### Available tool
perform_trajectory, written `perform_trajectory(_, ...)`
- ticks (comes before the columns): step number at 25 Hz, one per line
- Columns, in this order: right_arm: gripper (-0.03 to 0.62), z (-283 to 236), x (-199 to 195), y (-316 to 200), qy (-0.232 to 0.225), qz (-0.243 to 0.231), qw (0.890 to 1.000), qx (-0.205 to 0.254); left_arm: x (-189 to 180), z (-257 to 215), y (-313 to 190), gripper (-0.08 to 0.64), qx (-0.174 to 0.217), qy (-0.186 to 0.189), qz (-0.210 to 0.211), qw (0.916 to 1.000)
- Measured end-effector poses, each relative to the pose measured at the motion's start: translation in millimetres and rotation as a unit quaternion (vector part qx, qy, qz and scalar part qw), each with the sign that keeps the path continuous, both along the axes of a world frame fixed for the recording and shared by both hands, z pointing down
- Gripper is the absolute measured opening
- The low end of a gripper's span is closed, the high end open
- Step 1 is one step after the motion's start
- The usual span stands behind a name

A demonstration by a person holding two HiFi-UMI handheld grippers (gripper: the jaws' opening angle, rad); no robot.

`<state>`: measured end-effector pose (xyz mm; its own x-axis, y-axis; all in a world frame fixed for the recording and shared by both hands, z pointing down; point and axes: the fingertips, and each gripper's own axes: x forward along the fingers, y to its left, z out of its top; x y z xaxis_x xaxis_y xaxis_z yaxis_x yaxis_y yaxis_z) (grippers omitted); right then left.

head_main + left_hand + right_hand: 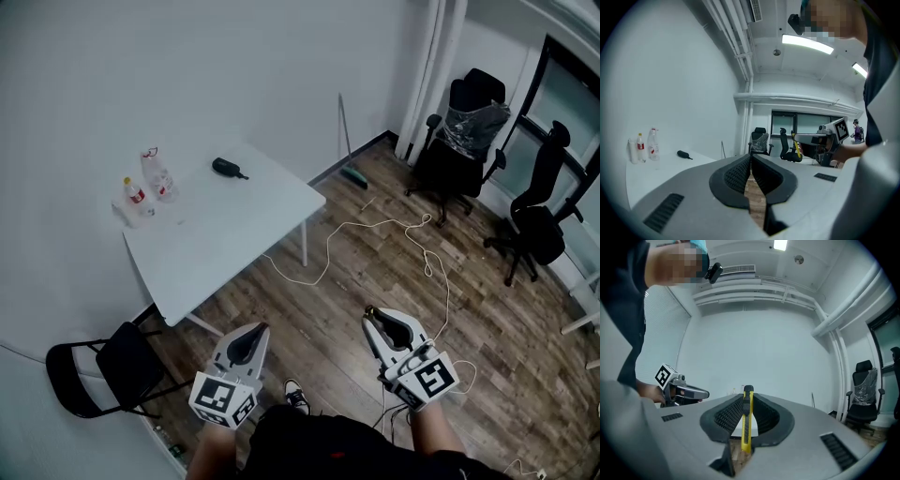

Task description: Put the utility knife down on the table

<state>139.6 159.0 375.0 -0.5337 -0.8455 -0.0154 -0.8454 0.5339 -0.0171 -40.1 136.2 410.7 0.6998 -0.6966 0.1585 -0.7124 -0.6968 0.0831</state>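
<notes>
Right tool [747, 400] clamps utility knife [746, 427] (lengthwise)

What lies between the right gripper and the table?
Head view: wooden floor with a white cable between the table and the right gripper holding the utility knife.

1. No word, brand name or number can be read in any of the views.
2. The left gripper [255, 330] carries a marker cube [225, 398]. Its faces show black-and-white square code patterns, with no letters or digits.
3. The right gripper [371, 316] carries a second marker cube [433, 380]. Its upper face shows a blocky black pattern on white, and this is not lettering either.
4. Two bottles [159, 176] stand near the far left corner of the tabletop [234, 234]. Each has a red label, but the print is too small to read.
</notes>
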Motion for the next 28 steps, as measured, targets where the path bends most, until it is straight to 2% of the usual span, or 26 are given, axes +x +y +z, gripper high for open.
perform_trajectory(11,0.075,-2.8,-54.4,-104.1,0.008,0.005,1.0,-0.007,-61.6,5.7,-98.3,0.031,-0.009,0.013,-0.008,0.9998)
perform_trajectory(16,0.075,-6.3,-71.6,-132.2,-0.005,0.001,1.0,-0.006,-73.0,7.9,-129.3,0.031,-0.009,0.012,-0.005,0.9999)
perform_trajectory(23,0.075,3.1,-64.9,-182.5,-0.021,-0.002,1.0,-0.01,-70.9,16.6,-175.4,0.031,-0.013,-0.001,-0.017,0.9998)
perform_trajectory(28,0.075,17.9,-50.0,-237.3,-0.031,-0.031,0.999,-0.014,-60.4,20.8,-216.5,0.031,-0.019,-0.002,-0.046,0.9987)
